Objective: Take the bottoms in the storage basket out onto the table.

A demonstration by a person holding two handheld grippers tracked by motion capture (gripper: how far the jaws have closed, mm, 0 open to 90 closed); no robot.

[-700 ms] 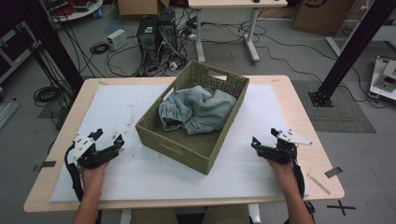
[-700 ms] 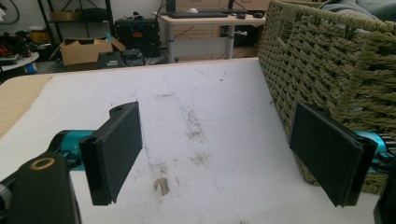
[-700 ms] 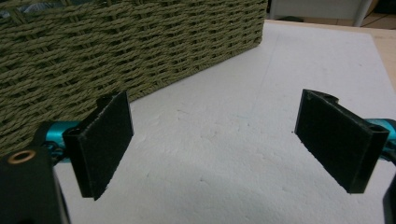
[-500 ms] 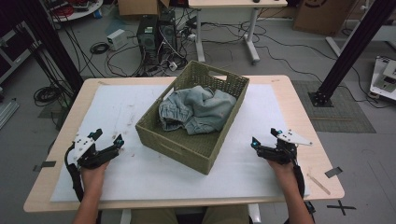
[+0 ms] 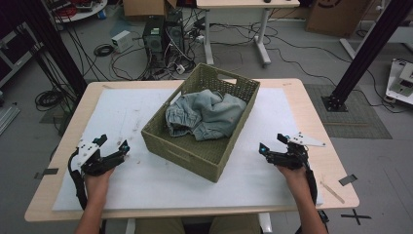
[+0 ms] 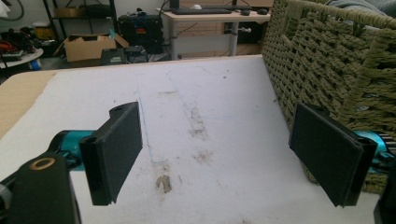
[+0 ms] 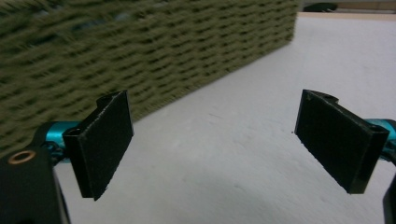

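Left claw (image 5: 113, 146) released, jaws wide, nothing between them, hovering over the white mat (image 5: 146, 180) just left of the woven basket (image 5: 195, 151). Right claw (image 5: 272, 144) also released and empty, near the basket's right side. Crumpled grey-blue garment (image 5: 207, 114) lies inside the basket, mid tabletop (image 5: 336, 161).

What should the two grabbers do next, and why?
Probably reach the right gripper over the woven basket rim toward the crumpled grey-blue garment. Both grippers, the left gripper too, rest open and empty on the white mat either side of the basket, and the garment is the one loose thing in it.
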